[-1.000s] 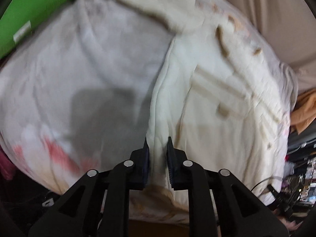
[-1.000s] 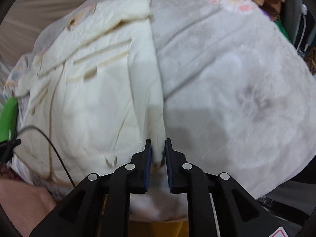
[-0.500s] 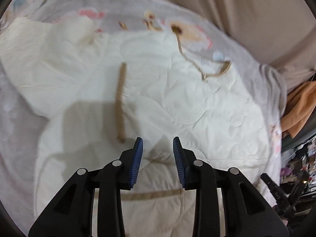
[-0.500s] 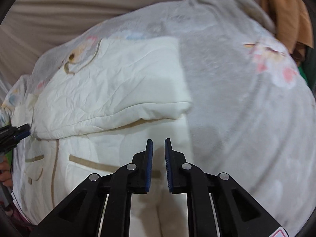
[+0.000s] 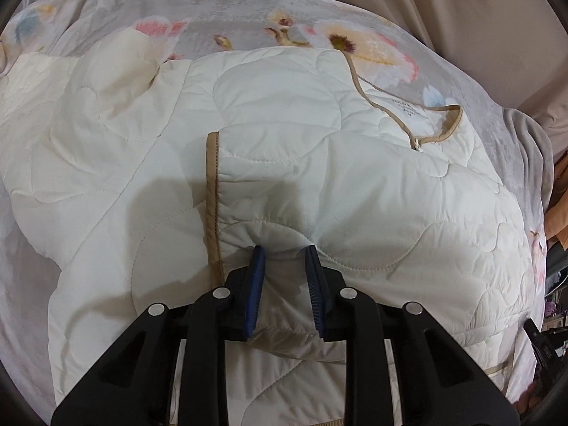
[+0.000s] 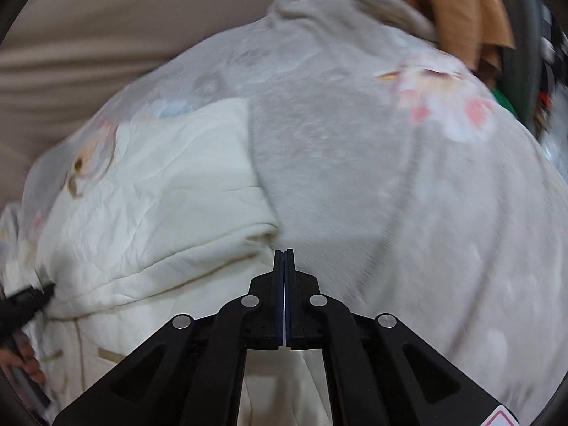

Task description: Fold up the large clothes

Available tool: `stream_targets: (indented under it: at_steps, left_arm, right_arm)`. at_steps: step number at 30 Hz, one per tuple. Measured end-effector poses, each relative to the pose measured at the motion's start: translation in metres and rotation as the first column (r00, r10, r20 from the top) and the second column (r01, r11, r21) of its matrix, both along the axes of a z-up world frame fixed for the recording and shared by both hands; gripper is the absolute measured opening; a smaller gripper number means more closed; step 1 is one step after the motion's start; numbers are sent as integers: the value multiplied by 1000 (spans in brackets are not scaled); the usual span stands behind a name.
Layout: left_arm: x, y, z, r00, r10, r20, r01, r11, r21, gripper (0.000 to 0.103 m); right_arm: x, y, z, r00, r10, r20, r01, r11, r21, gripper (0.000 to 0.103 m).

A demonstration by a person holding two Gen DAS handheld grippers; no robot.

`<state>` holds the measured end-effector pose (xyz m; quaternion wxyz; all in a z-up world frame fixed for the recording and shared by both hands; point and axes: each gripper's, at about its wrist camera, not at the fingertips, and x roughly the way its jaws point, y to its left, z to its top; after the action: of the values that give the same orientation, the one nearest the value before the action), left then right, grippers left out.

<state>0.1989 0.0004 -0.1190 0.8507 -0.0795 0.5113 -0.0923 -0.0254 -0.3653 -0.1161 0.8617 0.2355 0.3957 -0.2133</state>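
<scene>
Left gripper [image 5: 284,252] gaping, pressing quilted jacket [image 5: 319,163] | right gripper [image 6: 284,254] closing empty | advising: smooth fold flat before regrasping.

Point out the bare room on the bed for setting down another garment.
Free: the grey blanket right of the jacket, up to the orange cloth. A narrow strip lies beyond the jacket's collar. Crowded: the jacket, with the left tongs on it.

Grey floral blanket [image 5: 248,21] over bed, beige curtain [image 6: 106,35] behind, orange cloth [image 6: 461,10] hanging nearby
</scene>
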Motion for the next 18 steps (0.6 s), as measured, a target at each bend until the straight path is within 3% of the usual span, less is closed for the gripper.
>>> stream_targets:
  at_steps: [2, 5, 8, 10, 12, 14, 16, 18]
  left_arm:
    - [-1, -3, 0, 1000, -3, 10, 3, 1000, 9, 23]
    - [-3, -7, -1, 1000, 3, 26, -4, 1000, 29, 24]
    - [-3, -8, 0, 999, 11, 31, -12, 999, 40, 25]
    - [-4, -5, 0, 1000, 10, 29, -11, 1000, 25, 25]
    - [-4, -1, 2, 999, 14, 30, -14, 1000, 10, 27]
    - [-4, 13, 8, 998, 58, 33, -57, 998, -19, 27]
    - [-6, 43, 18, 989, 142, 28, -139, 987, -82, 26]
    - [-8, 80, 30, 968, 248, 41, -242, 963, -116, 39]
  right_arm:
    - [-3, 7, 17, 999, 24, 40, -23, 999, -27, 0]
    - [35, 36, 40, 976, 201, 79, -195, 978, -81, 0]
    - [78, 52, 19, 949, 314, 21, -311, 946, -92, 0]
    - [86, 41, -8, 955, 290, -61, -294, 953, -78, 0]
    - [67, 11, -21, 976, 214, -30, -214, 977, -8, 0]
    - [45, -9, -14, 994, 110, -8, -110, 994, 7, 0]
    - [29, -14, -1, 998, 11, -55, -15, 997, -70, 5]
    - [20, -6, 13, 999, 36, -17, -36, 998, -44, 4]
